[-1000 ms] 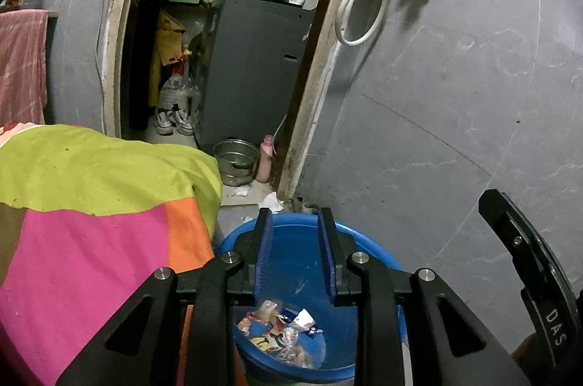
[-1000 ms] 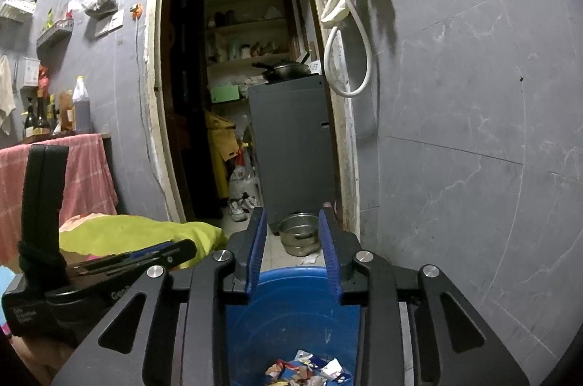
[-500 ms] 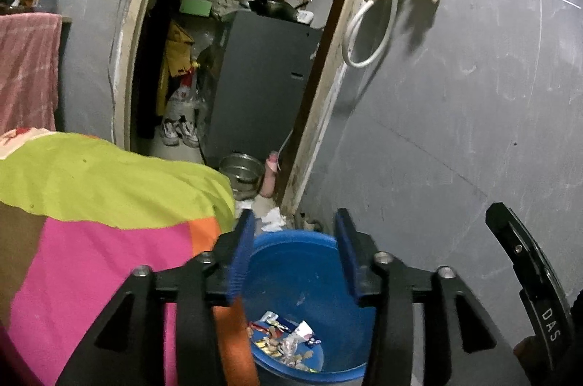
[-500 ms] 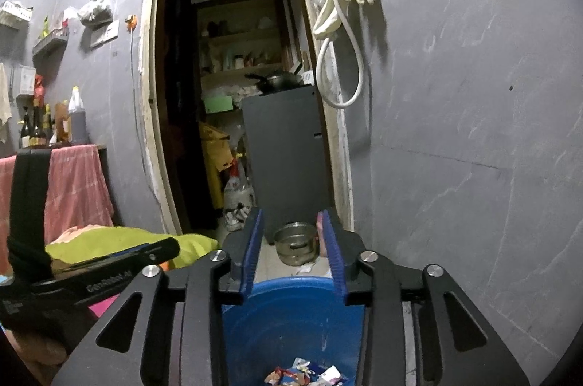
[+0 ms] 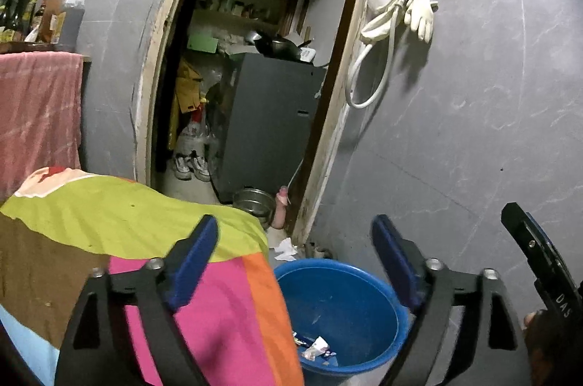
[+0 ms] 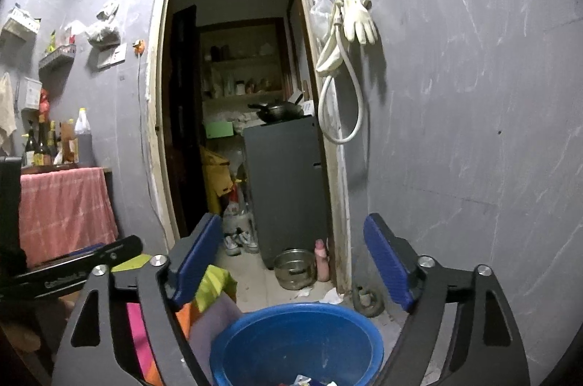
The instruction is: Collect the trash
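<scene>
Left gripper (image 5: 295,258): jaws spread wide, just been opening, nothing between the pads. Right gripper (image 6: 293,258): same, jaws apart after opening, empty. Blue tub (image 5: 379,280): on the floor, below and ahead of both grippers. Trash (image 5: 315,347): wrappers lying in the tub's bottom. Blanket (image 5: 127,222): left of the tub, beneath the left gripper.

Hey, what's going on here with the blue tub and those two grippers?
A person is collecting trash with a gripper in each hand. Both the left gripper and the right gripper have just been opening above the blue tub, with nothing between their jaws. Crumpled wrappers lie at the tub's bottom, beside a colourful blanket.
</scene>
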{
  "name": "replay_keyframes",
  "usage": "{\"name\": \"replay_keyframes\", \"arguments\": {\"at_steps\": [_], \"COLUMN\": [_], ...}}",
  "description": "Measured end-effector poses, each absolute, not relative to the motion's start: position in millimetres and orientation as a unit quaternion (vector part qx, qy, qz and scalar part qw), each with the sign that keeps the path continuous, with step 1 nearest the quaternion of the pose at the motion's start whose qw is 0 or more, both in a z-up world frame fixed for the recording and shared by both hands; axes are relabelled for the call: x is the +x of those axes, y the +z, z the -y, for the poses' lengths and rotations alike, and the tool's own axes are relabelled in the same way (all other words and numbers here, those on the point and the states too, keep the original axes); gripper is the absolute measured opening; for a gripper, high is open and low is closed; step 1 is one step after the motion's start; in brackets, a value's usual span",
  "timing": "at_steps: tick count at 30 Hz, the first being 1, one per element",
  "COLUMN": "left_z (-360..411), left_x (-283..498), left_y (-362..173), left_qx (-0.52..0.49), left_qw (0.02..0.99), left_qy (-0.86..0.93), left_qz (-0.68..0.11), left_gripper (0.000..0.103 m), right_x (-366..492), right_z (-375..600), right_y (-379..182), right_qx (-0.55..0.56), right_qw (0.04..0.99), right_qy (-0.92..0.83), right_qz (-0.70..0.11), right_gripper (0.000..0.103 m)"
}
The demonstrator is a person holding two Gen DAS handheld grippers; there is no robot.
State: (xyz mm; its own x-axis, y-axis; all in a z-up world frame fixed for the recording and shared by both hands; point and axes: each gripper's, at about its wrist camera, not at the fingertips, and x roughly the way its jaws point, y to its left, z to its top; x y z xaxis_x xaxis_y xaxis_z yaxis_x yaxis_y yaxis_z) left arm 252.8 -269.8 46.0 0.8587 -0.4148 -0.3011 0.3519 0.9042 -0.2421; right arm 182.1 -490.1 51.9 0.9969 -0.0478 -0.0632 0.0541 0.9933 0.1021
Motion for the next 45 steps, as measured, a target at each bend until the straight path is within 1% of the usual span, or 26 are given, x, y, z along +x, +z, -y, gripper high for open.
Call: {"name": "replay_keyframes", "arguments": {"at_steps": [1, 3, 5, 8, 23, 37, 45], "left_z": [264, 255, 246, 233, 202, 187, 189], "left_x": [248, 241, 234, 219, 158, 129, 114], "left_y": [48, 52, 57, 62, 71, 51, 43], "left_qx": [-0.095, -0.099, -0.098, -0.101, -0.080, -0.073, -0.059], "left_qw": [0.960, 0.961, 0.961, 0.962, 0.970, 0.971, 0.975], "left_qy": [-0.199, -0.198, -0.197, -0.197, -0.180, -0.155, -0.149], "left_qz": [-0.172, -0.168, -0.168, -0.161, -0.143, -0.165, -0.157], "left_gripper": [0.091, 0.092, 0.094, 0.101, 0.101, 0.101, 0.101], "right_x": [179, 171, 161, 148, 90, 62, 53], "right_z": [489, 486, 483, 476, 446, 432, 428], "right_y": [54, 59, 63, 67, 81, 69, 60], "right_qx": [0.051, 0.050, 0.053, 0.053, 0.052, 0.040, 0.034], "right_qw": [0.998, 0.998, 0.998, 0.998, 0.998, 0.998, 0.998], "right_qy": [-0.026, -0.028, -0.026, -0.022, -0.015, -0.032, -0.042], "right_qz": [-0.029, -0.027, -0.025, -0.025, -0.012, -0.026, -0.033], "right_gripper": [0.087, 0.097, 0.103, 0.103, 0.103, 0.103, 0.103]}}
